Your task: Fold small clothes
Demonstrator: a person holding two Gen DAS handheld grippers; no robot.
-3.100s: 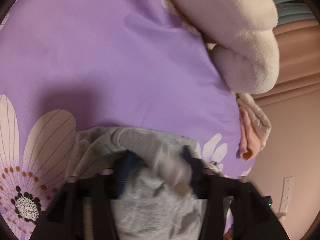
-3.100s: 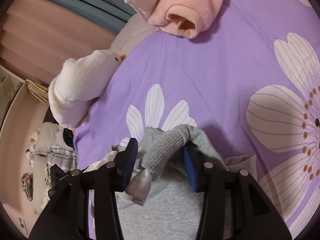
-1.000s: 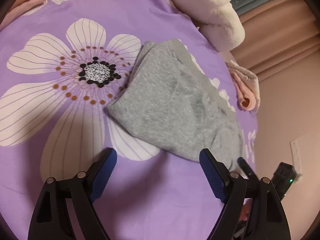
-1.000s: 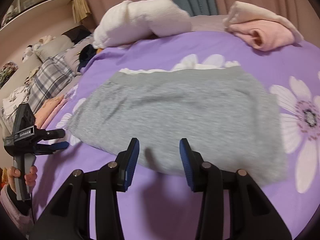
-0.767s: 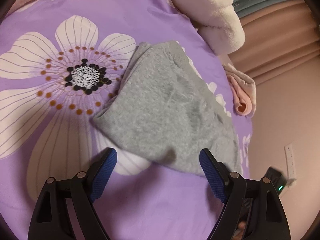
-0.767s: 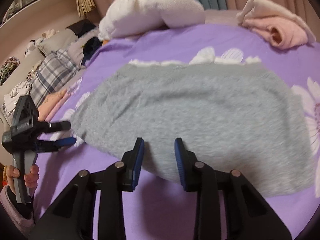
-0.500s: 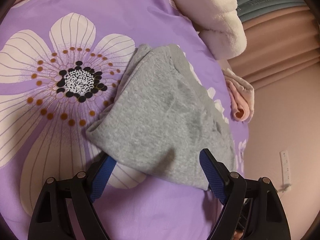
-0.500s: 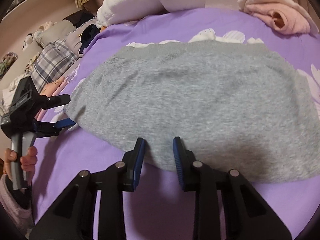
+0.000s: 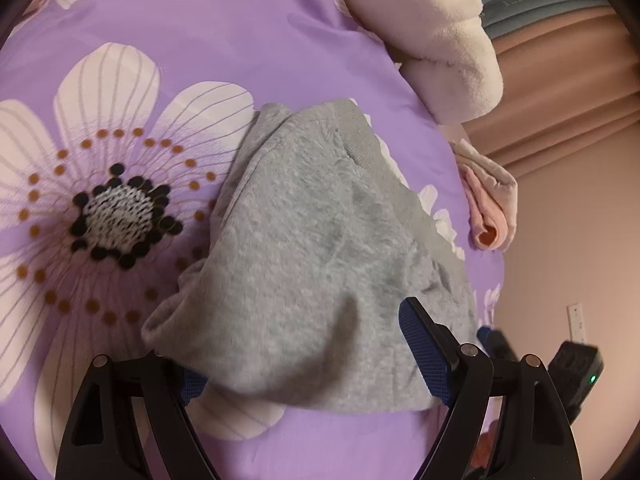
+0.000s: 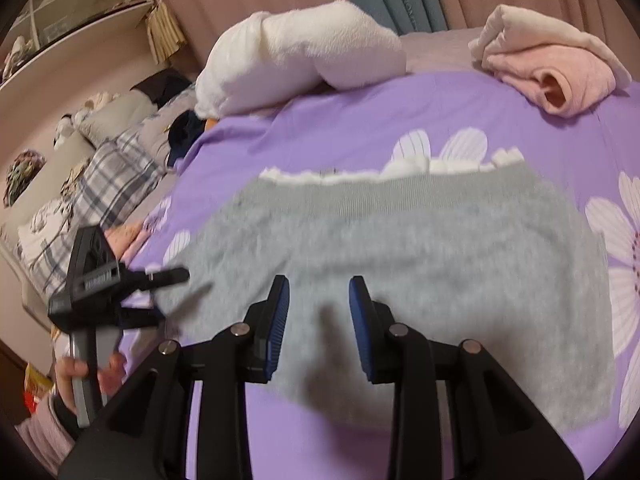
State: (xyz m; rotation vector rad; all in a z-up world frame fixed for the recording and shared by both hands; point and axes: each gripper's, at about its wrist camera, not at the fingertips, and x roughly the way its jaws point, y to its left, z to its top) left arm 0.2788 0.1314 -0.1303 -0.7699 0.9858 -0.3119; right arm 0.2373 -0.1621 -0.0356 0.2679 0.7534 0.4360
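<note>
Left claw [image 9: 316, 364] is gaping wide around the grey garment's [image 9: 320, 248] corner; only the right view is showing right claw [image 10: 318, 320] hovering part-open, empty.

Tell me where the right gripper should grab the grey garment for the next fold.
Take the grey garment by its near hem, coming in low from the near side. That edge lies flat and free on the purple bedspread, directly ahead of the open right gripper. The left gripper already straddles the adjacent corner, so both could probably lift together.
</note>
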